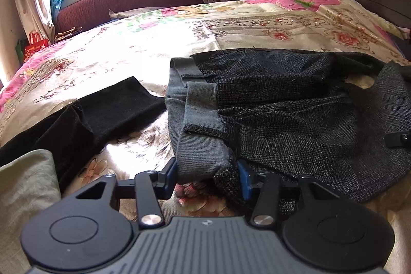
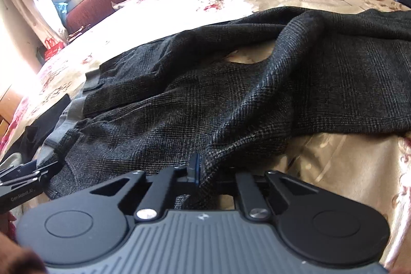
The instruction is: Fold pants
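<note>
nearest your left camera, your left gripper (image 1: 208, 175) pinches the near corner of the pants (image 1: 282, 104), its blue pads pressed on the thick bunch where the grey ribbed waistband (image 1: 200, 143) meets the dark cloth. nearest your right camera, your right gripper (image 2: 199, 171) has its pads pressed together on a thin fold of the pants' (image 2: 205, 99) near edge, the cloth running down between the fingers toward the camera.

the pants are a dark charcoal weave with a fine check, wrinkled and bunched rather than flat. the waistband is a plain grey knit, folded over on itself in places, with a small belt loop of the dark cloth across it. a gap between the legs shows the bedspread (image 1: 128, 55) through it.

the pants lie near the near edge of the bed. in the left view their long axis runs sideways along that edge, with the waistband at the left end and the legs stretching off to the right.

left of the waistband, a black garment (image 1: 102, 112) lies on the floral bedspread just beside the pants, and a pale beige cloth (image 1: 28, 184) sits at the near left corner. in the right view your left gripper (image 2: 33, 167) shows at the left edge, at the waistband end.
</note>
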Tool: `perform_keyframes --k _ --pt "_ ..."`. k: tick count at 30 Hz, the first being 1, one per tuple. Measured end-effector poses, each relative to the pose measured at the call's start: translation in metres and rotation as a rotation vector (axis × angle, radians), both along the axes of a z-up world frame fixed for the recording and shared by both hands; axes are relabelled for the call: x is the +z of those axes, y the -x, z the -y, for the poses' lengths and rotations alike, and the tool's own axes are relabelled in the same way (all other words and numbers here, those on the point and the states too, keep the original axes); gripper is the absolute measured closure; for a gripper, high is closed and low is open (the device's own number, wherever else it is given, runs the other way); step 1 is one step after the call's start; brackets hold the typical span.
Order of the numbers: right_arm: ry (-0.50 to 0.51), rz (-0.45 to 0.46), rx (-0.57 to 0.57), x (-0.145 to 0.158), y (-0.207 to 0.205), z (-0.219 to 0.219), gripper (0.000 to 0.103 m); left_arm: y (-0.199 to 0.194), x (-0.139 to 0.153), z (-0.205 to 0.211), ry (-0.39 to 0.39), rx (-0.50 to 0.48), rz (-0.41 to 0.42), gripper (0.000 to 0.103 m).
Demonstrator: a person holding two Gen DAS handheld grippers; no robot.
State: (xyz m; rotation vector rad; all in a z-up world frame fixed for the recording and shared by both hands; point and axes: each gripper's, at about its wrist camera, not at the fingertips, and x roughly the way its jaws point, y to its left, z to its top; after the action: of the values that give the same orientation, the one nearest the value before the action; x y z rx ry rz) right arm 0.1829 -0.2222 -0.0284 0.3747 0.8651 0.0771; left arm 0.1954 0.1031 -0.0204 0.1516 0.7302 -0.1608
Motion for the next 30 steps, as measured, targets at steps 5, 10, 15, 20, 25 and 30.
perform_keyframes --k 5,10,15,20,25,30 --pt "-0.088 -0.047 0.141 0.004 0.032 -0.043 0.095 0.038 0.012 -0.034 -0.022 0.038 -0.003 0.043" --pt "-0.149 -0.116 0.364 -0.005 0.067 -0.109 0.093 0.079 0.021 -0.066 -0.13 0.114 -0.002 0.043" --pt "-0.129 -0.105 0.396 0.004 0.077 -0.112 0.069 0.098 0.028 -0.069 -0.15 0.155 0.007 0.04" --pt "-0.161 -0.072 0.276 0.023 0.108 -0.042 0.051 0.109 0.044 -0.053 -0.177 0.162 0.077 0.038" --pt "-0.011 0.016 0.015 0.04 0.132 0.038 0.046 0.12 0.066 -0.038 -0.195 0.165 0.131 0.038" --pt "0.157 0.114 -0.218 0.055 0.123 0.105 0.046 0.123 0.078 -0.002 -0.155 0.1 0.141 0.038"
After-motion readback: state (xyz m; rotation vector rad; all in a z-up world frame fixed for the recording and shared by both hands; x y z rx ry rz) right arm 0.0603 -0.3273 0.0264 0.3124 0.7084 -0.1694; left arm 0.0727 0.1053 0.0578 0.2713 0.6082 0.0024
